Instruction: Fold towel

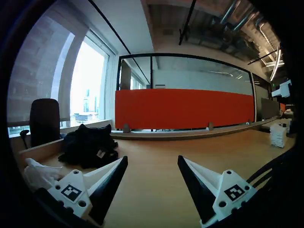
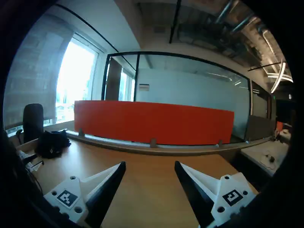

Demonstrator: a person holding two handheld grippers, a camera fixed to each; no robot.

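My left gripper (image 1: pixel 152 157) is open and hovers low over a bare wooden desk (image 1: pixel 159 178), with nothing between its fingers. A crumpled white cloth-like heap (image 1: pixel 40 173) lies just left of its left finger. At the desk's far right stands a small white stack (image 1: pixel 278 135), possibly folded cloth. My right gripper (image 2: pixel 150 163) is also open above the same wooden desk (image 2: pixel 152 190), and its fingers hold nothing.
A black bag or garment (image 1: pixel 89 146) lies at the back left of the desk, also seen as a dark heap (image 2: pixel 53 143). An orange divider (image 1: pixel 182 108) runs along the far edge. A black chair (image 1: pixel 43 119) stands by the window. Another desk (image 2: pixel 266 152) is on the right.
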